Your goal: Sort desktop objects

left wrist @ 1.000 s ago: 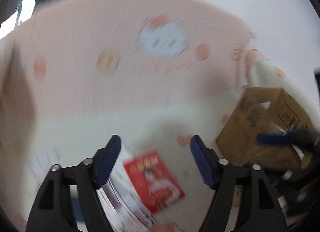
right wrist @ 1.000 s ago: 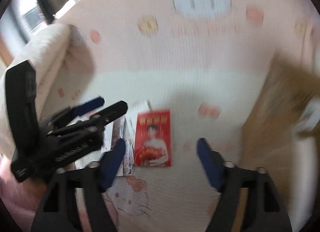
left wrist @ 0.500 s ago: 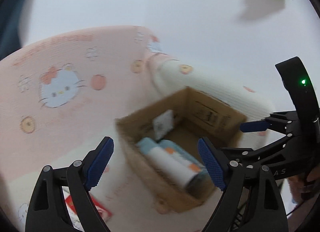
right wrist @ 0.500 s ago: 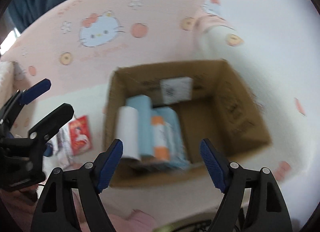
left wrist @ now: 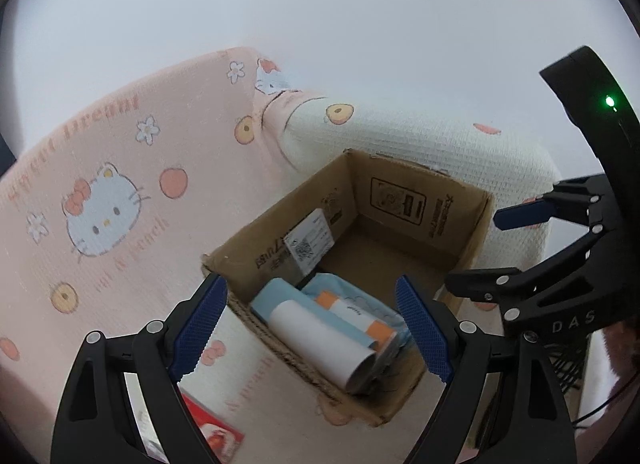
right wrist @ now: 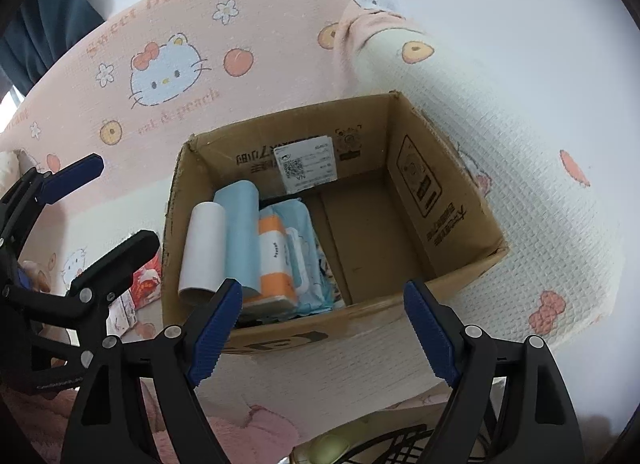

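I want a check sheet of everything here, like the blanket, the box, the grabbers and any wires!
Surface: pink and cream cartoon-cat blanket.
Job's things: open cardboard box holding a white roll, a blue roll, an orange-and-white pack and a light blue wipes pack; red card lying outside on the blanket.
Clutter: nothing seen.
Grippers: left hand-held gripper open, empty; right hand-held gripper opening, empty.
Cables: thin dark cable at the right edge.
Surroundings: white wall; dark curtain.
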Tool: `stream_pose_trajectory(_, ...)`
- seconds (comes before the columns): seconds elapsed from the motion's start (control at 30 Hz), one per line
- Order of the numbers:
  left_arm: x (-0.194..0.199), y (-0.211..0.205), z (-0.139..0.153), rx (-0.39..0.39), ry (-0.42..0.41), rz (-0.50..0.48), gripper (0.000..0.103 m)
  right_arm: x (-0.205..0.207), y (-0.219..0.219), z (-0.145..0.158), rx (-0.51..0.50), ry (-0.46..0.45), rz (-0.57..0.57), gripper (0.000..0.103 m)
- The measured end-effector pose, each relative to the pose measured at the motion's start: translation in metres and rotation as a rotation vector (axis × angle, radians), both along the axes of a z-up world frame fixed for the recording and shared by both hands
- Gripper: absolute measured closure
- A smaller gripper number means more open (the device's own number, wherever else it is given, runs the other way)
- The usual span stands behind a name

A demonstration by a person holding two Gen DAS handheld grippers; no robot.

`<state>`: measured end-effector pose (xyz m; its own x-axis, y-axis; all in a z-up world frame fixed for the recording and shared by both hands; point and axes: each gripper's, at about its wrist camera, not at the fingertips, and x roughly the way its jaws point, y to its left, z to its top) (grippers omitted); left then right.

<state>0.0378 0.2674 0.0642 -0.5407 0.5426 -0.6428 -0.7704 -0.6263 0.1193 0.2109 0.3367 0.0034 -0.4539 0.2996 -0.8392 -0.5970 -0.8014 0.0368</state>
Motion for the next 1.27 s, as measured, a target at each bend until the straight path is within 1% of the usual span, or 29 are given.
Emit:
stream_pose_trajectory(0.03, -0.002, 0.002, -0.002, 0.003, -0.028, 0.007, 0.014, 0.0, 0.001, 0.0, -0.001, 0.003, 0.001, 0.021)
stream_pose_trajectory(0.1, -0.003, 0.003, -0.004, 0.0, -0.052, 0.012, 0.014, 0.003, 0.004, -0.001, -0.003, 0.004, -0.009, 0.021)
stream_pose_trajectory(0.17, -0.001, 0.007, -0.01, -0.022, -0.043, 0.016, 0.014, 0.006, 0.005, -0.002, -0.005, 0.004, -0.017, 0.021)
stream_pose_trajectory(0.23, 0.005, 0.009, -0.013, -0.041, -0.026, -0.01, 0.014, 0.007, 0.007, -0.003, -0.005, -0.003, -0.027, 0.021)
stream_pose_trajectory(0.3, 0.006, 0.012, -0.014, -0.043, -0.023, -0.012, 0.014, 0.008, 0.008, -0.004, -0.002, -0.011, -0.027, 0.021)
stream_pose_trajectory(0.4, 0.001, 0.014, -0.017, -0.031, -0.069, 0.008, 0.014, 0.006, 0.01, -0.006, 0.001, -0.023, -0.027, 0.021)
stream_pose_trajectory(0.5, -0.005, 0.015, -0.022, -0.015, -0.138, 0.021, 0.014, 0.006, 0.013, -0.01, -0.007, -0.037, -0.023, 0.021)
stream_pose_trajectory(0.57, -0.006, 0.017, -0.024, -0.015, -0.153, 0.028, 0.014, 0.005, 0.015, -0.012, -0.015, -0.042, -0.022, 0.021)
stream_pose_trajectory(0.73, -0.01, 0.018, -0.025, -0.01, -0.173, 0.044, 0.014, 0.005, 0.016, -0.016, -0.017, -0.053, -0.034, 0.02)
stream_pose_trajectory(0.87, -0.011, 0.018, -0.027, -0.026, -0.164, 0.078, 0.014, 0.005, 0.017, -0.018, -0.018, -0.057, -0.042, 0.02)
stream_pose_trajectory(1.0, -0.013, 0.015, -0.026, -0.012, -0.176, 0.086, 0.014, 0.003, 0.018, -0.019, -0.025, -0.061, -0.041, 0.02)
stream_pose_trajectory(1.27, -0.011, 0.011, -0.023, 0.0, -0.16, 0.083, 0.014, 0.0, 0.014, -0.02, -0.02, -0.066, -0.036, 0.02)
